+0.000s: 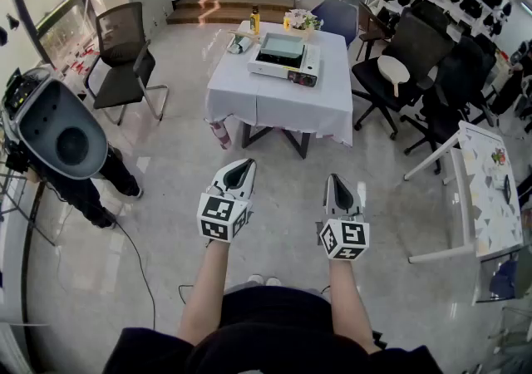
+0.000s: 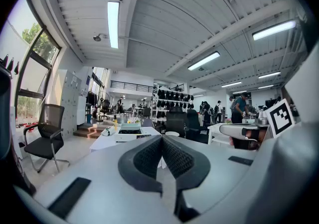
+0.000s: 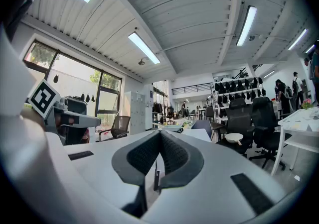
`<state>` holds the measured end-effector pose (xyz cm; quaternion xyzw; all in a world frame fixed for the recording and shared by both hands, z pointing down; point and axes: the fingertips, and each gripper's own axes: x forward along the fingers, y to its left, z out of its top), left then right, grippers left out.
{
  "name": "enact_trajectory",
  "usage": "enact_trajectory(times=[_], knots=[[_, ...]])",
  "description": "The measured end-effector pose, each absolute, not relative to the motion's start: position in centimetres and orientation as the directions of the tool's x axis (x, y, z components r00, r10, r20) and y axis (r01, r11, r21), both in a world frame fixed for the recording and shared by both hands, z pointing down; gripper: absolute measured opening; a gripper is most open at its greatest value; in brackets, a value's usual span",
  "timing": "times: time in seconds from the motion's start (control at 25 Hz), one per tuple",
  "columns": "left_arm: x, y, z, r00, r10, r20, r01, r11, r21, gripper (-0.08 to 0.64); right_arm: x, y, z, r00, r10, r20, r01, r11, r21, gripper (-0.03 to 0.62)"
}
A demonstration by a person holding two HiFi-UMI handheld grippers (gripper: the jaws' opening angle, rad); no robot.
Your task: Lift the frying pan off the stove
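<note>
Our grey left gripper and right gripper are pinched shut, empty. A white portable stove sits central on the white-clothed table. We judge its indistinct frying pan rigid and weighty: grip the handle.

Two hand-held grippers show near the bottom: one left gripper and one right gripper. One cloth-draped table stands ahead, bearing one portable stove, one yellow bottle and one small bunch of flowers. One black mesh chair stands to its left, and one blue chair stands behind it. At least three black office chairs crowd the right side; those farther back overlap too much to count. One white table with a patterned top sits at the far right. One person's legs show at the left edge.
</note>
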<state>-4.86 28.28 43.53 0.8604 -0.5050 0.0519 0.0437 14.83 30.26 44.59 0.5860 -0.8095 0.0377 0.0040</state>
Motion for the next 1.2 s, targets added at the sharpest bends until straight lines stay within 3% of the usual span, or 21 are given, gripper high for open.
enact_trajectory(times=[1.2], knots=[[-4.4,29.0,44.6,0.511,-0.849,0.134,-0.859,-0.511,0.043,0.020,15.2,30.6,45.3,-0.306,-0.950,0.052,-0.948,0.300,-0.106,0.003]])
